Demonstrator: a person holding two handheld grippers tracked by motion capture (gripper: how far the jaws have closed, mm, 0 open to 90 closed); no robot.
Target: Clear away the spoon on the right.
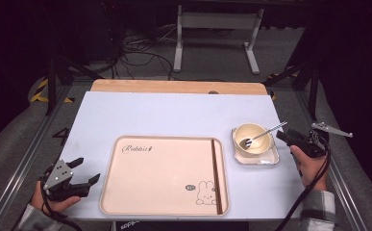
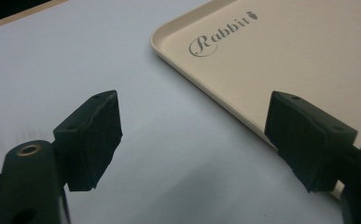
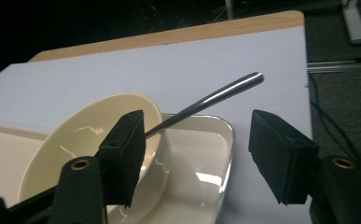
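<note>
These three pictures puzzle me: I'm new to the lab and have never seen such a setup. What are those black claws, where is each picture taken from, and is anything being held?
No robot here: a person holds a two-jaw tool in each hand. The high view looks down on the table; the left gripper sits at its left, the right gripper at its right. The other two pictures come from cameras riding on those grippers. On the table lie a beige tray and a cream bowl with a spoon, standing in a small dish. Both grippers are open and hold nothing.
</note>
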